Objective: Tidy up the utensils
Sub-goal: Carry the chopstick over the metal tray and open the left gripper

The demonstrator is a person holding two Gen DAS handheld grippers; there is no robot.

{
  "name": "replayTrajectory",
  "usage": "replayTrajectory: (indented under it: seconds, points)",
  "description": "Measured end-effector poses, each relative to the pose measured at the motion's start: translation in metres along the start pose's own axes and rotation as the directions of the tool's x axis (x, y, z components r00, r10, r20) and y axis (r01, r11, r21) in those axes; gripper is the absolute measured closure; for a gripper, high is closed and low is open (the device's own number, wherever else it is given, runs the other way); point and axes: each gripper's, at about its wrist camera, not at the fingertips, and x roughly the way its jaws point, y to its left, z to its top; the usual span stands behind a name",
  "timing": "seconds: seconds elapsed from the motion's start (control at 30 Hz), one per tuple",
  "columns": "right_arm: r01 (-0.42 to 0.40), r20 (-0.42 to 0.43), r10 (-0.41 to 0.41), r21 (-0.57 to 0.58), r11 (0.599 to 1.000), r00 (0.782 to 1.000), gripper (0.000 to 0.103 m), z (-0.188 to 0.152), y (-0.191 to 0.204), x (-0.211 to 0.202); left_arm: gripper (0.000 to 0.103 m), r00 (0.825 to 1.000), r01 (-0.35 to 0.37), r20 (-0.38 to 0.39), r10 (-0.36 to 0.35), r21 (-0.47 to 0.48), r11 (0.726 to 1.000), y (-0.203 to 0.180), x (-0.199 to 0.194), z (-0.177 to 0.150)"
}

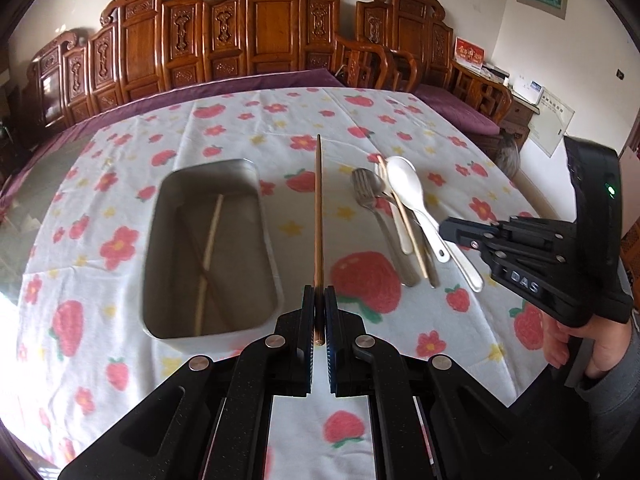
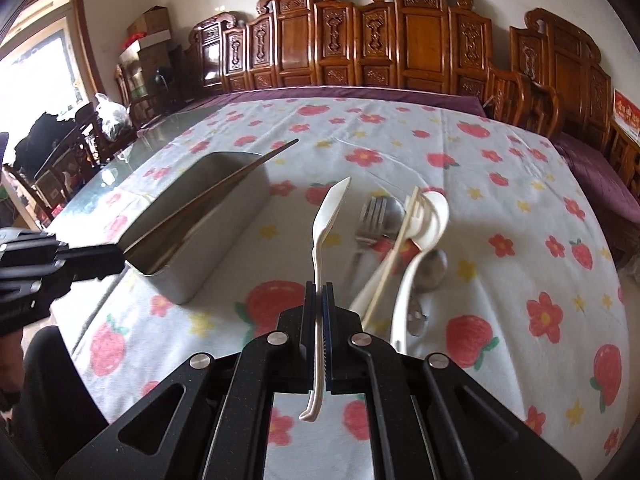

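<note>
My left gripper (image 1: 319,300) is shut on a brown wooden chopstick (image 1: 318,216), held above the cloth just right of the metal tray (image 1: 256,184). A pale chopstick (image 1: 210,248) lies inside the tray. My right gripper (image 2: 319,292) is shut on a white plastic spoon (image 2: 325,224) lifted above the table. The utensil pile lies on the cloth: a metal fork (image 2: 370,216), a white spoon (image 2: 434,216), a pale chopstick (image 2: 396,252) and a metal spoon (image 2: 430,268). The pile also shows in the left wrist view (image 1: 404,208), with the right gripper (image 1: 452,228) beside it.
The table wears a white cloth with strawberries and flowers (image 1: 360,284). The tray also shows in the right wrist view (image 2: 192,280), with the left gripper (image 2: 100,262) and its brown chopstick (image 2: 224,188) over it. Carved wooden benches (image 1: 264,28) line the far side.
</note>
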Motion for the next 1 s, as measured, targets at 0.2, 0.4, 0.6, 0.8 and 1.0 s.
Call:
replayTrajectory:
  seconds: [0.2,0.4,0.6,0.8,1.0]
  points:
    - [-0.006,-0.006,0.005,-0.038,0.999,1.000,0.099,0.005,0.025,-0.004,0.099,1.000,-0.017,-0.017,0.017,-0.023,1.000,0.036,-0.008,0.006]
    - [-0.013,-0.013,0.012,-0.071,0.997,1.000,0.099,0.009,0.044,-0.004,0.099,0.997,-0.037,-0.065,0.033,-0.054,0.998,0.074,0.000,0.006]
    - [-0.019,-0.028,0.016,-0.094,0.995,0.999,0.099,0.013,0.057,0.002,0.099,0.992,-0.052,-0.119,0.044,-0.066,0.996,0.092,0.018,0.004]
    - [-0.025,-0.048,0.020,-0.102,0.994,0.999,0.099,0.015,0.063,0.012,0.099,0.986,-0.052,-0.166,0.037,-0.089,0.995,0.104,0.038,0.003]
    - [-0.031,-0.076,0.022,-0.120,0.992,0.997,0.099,0.018,0.070,0.019,0.099,0.983,-0.052,-0.183,0.032,-0.106,0.993,0.109,0.046,0.001]
